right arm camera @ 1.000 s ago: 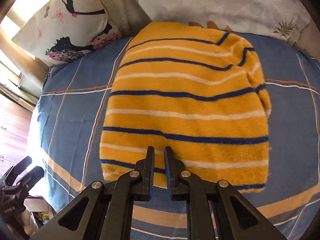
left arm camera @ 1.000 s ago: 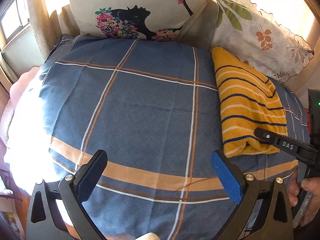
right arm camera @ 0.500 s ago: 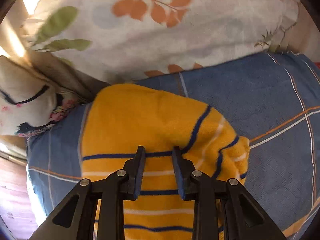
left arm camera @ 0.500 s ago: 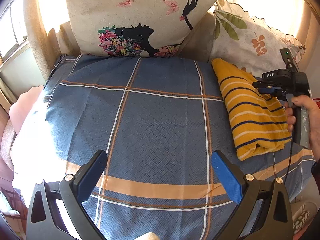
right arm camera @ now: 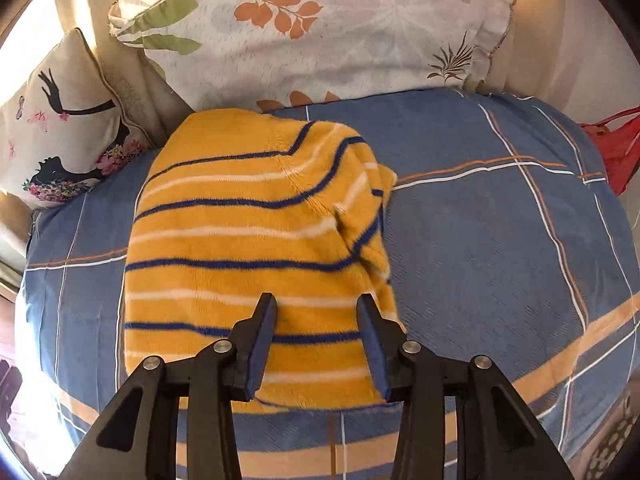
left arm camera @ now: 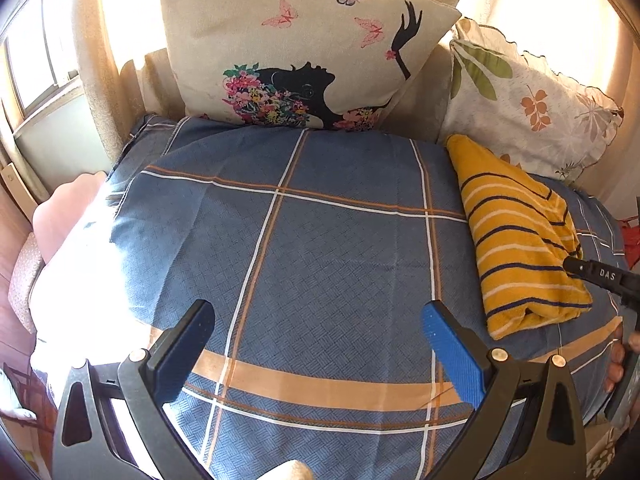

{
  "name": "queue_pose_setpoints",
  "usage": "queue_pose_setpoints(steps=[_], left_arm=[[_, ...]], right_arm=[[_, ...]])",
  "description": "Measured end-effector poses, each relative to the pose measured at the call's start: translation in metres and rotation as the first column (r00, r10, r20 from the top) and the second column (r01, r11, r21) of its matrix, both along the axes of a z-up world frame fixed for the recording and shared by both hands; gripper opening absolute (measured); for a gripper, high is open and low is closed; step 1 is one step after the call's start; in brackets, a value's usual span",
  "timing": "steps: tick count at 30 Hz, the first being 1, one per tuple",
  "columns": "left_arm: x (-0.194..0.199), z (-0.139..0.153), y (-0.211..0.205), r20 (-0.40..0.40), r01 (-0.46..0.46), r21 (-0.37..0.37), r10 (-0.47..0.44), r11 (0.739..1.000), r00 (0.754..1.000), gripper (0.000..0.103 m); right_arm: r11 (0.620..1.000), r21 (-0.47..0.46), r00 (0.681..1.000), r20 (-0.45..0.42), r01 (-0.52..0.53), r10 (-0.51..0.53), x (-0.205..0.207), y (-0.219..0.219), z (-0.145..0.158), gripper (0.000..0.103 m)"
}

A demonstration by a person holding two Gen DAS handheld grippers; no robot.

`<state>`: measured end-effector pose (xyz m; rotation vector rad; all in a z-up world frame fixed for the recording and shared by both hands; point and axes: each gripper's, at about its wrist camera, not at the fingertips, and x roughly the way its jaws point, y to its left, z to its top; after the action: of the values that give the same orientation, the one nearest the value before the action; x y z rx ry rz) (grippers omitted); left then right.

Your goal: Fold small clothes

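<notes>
A folded yellow garment (right arm camera: 248, 240) with blue and white stripes lies on the blue checked bed cover (right arm camera: 492, 248), its far end close to the leaf-print pillow. My right gripper (right arm camera: 318, 340) hovers over the garment's near half; its jaws are opening and no cloth is pinched between them. In the left wrist view the same garment (left arm camera: 520, 240) lies at the right, and the right gripper's black finger (left arm camera: 600, 276) reaches over its right edge. My left gripper (left arm camera: 316, 344) stands wide open over bare bed cover (left arm camera: 320, 240), holding nothing.
Two pillows lean at the head of the bed: one with a black silhouette and flowers (left arm camera: 304, 48), one with leaf print (right arm camera: 320, 32). A red item (right arm camera: 612, 148) lies at the bed's right edge. A window (left arm camera: 36, 64) is at the left.
The right gripper was shut at the garment's near edge, swung out towards the pillow, then came back while its jaws spread apart. The left gripper stayed wide open and barely shifted.
</notes>
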<state>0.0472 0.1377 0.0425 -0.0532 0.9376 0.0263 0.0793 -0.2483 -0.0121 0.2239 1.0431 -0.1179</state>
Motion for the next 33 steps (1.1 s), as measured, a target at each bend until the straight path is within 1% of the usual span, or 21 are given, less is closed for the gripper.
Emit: queue_pose_setpoints(steps=[3,5,6,9,12,14,17,20,23,27,33], left_arm=[[-0.005,0.01,-0.02,0.024,-0.001,0.019,0.001,1.0,1.0,0.103],[-0.008,0.016,-0.037,0.033,0.006,0.013,-0.006,1.0,0.999,0.103],[-0.011,0.018,-0.045,0.036,0.012,0.011,-0.012,1.0,0.999,0.103],[-0.018,0.023,-0.074,0.043,0.032,0.018,-0.032,0.999,0.999,0.103],[-0.026,0.025,-0.104,0.046,0.06,0.024,-0.061,0.998,0.997,0.103],[-0.032,0.026,-0.121,0.047,0.075,0.021,-0.076,0.997,0.996,0.103],[-0.038,0.024,-0.141,0.033,0.084,0.011,-0.084,0.996,0.996,0.103],[-0.042,0.019,-0.155,0.006,0.079,-0.002,-0.079,0.997,0.997,0.103],[-0.046,0.014,-0.166,-0.018,0.072,-0.005,-0.072,0.997,0.997,0.103],[-0.049,0.01,-0.178,-0.036,0.075,0.004,-0.074,0.997,0.997,0.103],[-0.05,0.007,-0.189,-0.053,0.081,0.018,-0.08,0.997,0.995,0.103]], right_arm=[[1.0,0.001,0.999,0.047,-0.014,0.014,-0.018,-0.002,0.013,0.049],[0.998,-0.019,0.996,0.076,-0.053,0.055,-0.031,0.002,0.023,0.055],[0.997,-0.036,0.994,0.082,-0.072,0.075,-0.036,0.005,0.026,0.056],[0.985,-0.094,0.986,0.075,-0.144,0.151,-0.051,0.015,0.027,0.059],[0.969,-0.123,0.972,0.069,-0.216,0.225,-0.064,0.019,0.026,0.06],[0.961,-0.135,0.965,0.069,-0.242,0.253,-0.071,0.016,0.025,0.06],[0.953,-0.141,0.957,0.075,-0.269,0.282,-0.08,0.008,0.025,0.064],[0.947,-0.159,0.952,0.084,-0.28,0.295,-0.086,-0.001,0.025,0.065],[0.947,-0.151,0.951,0.082,-0.283,0.297,-0.089,-0.01,0.023,0.066],[0.946,-0.137,0.95,0.073,-0.292,0.304,-0.09,-0.015,0.019,0.066],[0.94,-0.141,0.944,0.072,-0.309,0.321,-0.089,-0.018,0.016,0.066]])
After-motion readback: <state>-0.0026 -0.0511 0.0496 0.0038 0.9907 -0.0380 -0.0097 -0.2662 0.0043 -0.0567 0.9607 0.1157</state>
